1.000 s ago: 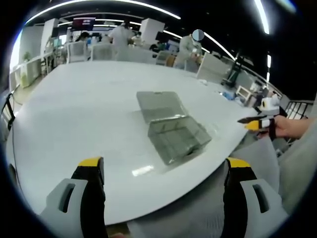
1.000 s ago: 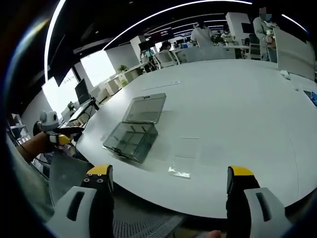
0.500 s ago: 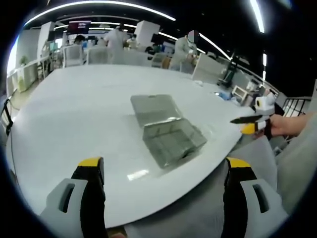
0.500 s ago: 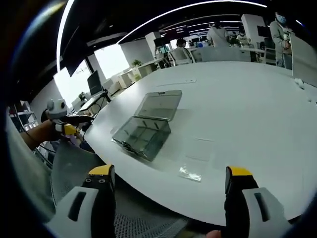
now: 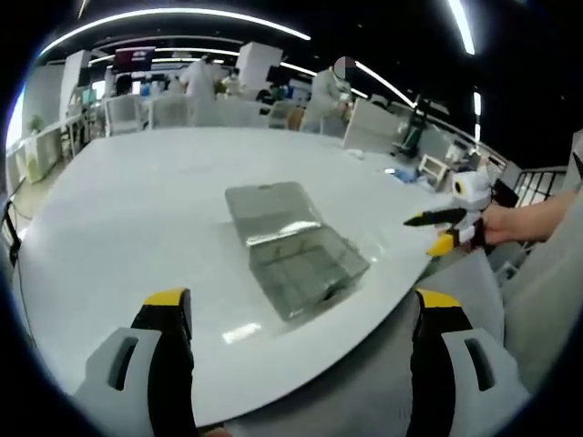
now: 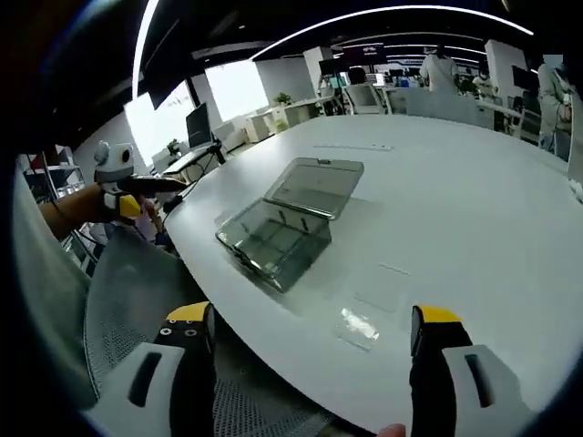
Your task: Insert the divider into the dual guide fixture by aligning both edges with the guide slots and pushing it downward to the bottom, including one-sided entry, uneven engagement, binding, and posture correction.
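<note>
Both cameras have swung and drawn a little nearer since the earlier pictures, and the right hand-held gripper reaches further in over the table's near edge in the left gripper view than it did; the things on the table lie as they did.

A clear plastic box, the dual guide fixture (image 5: 293,253), lies on the white table (image 5: 137,200) close to its curved near edge, its lid folded back flat behind it, the open tray showing inner partitions. In the right gripper view the same fixture (image 6: 287,225) sits near the table's edge, with a small clear piece (image 6: 358,327) that may be the divider lying flat on the table beside it, closer to the edge and apart from the fixture; I cannot tell its shape for sure.

The left hand-held gripper (image 5: 299,314) stands with its yellow-tipped jaws wide apart, holding nothing, off the table's edge. The right hand-held gripper (image 6: 312,328) is likewise spread wide and empty, its jaws framing the table's edge.

In the left gripper view the right hand-held gripper comes in from the right, held by a hand (image 5: 510,225), by the table's edge. In the right gripper view the left one (image 6: 137,191) shows at the left, well apart from the fixture.

People (image 5: 323,91) stand at desks beyond the table's far edge.
</note>
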